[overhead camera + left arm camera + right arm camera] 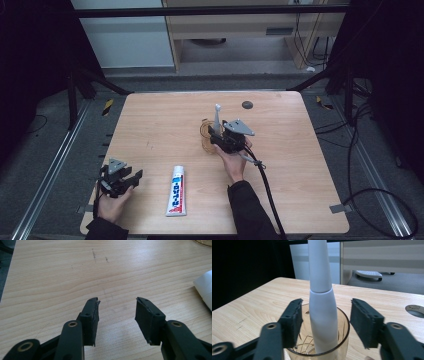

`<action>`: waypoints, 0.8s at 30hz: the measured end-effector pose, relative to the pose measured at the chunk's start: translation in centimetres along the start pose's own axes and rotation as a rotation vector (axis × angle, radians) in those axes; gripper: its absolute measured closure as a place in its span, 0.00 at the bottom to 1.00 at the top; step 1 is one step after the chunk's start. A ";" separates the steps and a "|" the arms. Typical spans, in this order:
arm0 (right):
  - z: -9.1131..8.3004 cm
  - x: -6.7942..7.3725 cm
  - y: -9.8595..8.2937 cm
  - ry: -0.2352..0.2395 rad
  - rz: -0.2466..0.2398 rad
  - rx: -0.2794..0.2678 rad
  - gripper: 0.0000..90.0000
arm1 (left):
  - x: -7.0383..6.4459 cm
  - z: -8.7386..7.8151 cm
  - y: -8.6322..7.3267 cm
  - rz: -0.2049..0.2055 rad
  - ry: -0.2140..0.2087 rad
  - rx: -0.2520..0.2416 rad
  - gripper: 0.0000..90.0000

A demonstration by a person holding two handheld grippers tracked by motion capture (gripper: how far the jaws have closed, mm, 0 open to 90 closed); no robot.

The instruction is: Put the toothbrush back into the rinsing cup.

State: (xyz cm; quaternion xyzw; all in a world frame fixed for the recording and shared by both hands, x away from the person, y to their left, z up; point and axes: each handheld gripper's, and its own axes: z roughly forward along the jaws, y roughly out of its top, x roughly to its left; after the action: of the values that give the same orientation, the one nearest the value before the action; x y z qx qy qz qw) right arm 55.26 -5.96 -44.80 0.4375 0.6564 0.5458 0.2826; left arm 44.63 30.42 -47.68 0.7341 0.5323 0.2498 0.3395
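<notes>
Right gripper view: right gripper [325, 317] is spread wide around white electric toothbrush [322, 315] standing in amber glass tumbler [342, 340] (ungripped); closing is judged next.

L tongs [131, 178] agape, low; R tongs [216, 134] agape, mid-table.

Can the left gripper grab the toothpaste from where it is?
Probably yes. The left gripper is open and sits just beside the toothpaste, with only bare table between them.

toothpaste tube [176, 191] lying on table [150, 125] | dark round spot [247, 104] at far edge
</notes>
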 end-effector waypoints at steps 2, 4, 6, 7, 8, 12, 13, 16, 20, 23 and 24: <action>0.0 0.0 0.0 0.006 0.002 0.003 0.40 | 0.0 0.0 0.0 0.000 0.000 0.000 0.58; -0.2 0.1 0.1 0.020 0.003 0.015 0.36 | 0.0 0.0 0.0 0.000 0.001 -0.001 0.58; -0.5 0.2 0.3 0.030 -0.007 0.020 0.34 | 0.0 0.0 0.0 -0.001 0.002 0.000 0.59; -0.7 0.3 0.3 0.033 -0.008 0.026 0.33 | 0.0 0.0 0.0 -0.001 0.003 0.000 0.59; -0.9 0.3 0.5 0.040 -0.005 0.029 0.32 | 0.0 0.0 0.0 -0.001 0.004 -0.001 0.59; -1.6 0.4 0.9 0.052 -0.007 0.037 0.28 | 0.0 -0.1 0.0 0.000 0.007 -0.001 0.61; -1.8 0.5 1.0 0.057 -0.005 0.041 0.27 | 0.0 -0.1 0.0 0.000 0.007 0.000 0.61; -2.6 0.5 1.3 0.065 -0.023 0.054 0.25 | 0.0 -0.1 0.0 0.000 0.007 0.001 0.63; -4.2 0.0 1.8 0.067 -0.029 0.049 0.24 | -0.1 -0.1 0.1 0.000 0.005 0.005 0.65; -5.6 -0.8 1.9 0.070 -0.013 0.039 0.24 | -0.2 -0.1 0.1 0.002 0.003 0.012 0.68; -6.0 -1.1 2.0 0.065 -0.016 0.040 0.24 | -0.2 -0.2 0.1 0.002 0.002 0.014 0.69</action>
State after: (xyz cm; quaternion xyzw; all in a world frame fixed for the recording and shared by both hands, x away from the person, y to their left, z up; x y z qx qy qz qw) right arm 51.17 -9.66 -41.56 0.4198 0.6795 0.5442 0.2568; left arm 44.52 30.22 -47.49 0.7367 0.5338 0.2473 0.3334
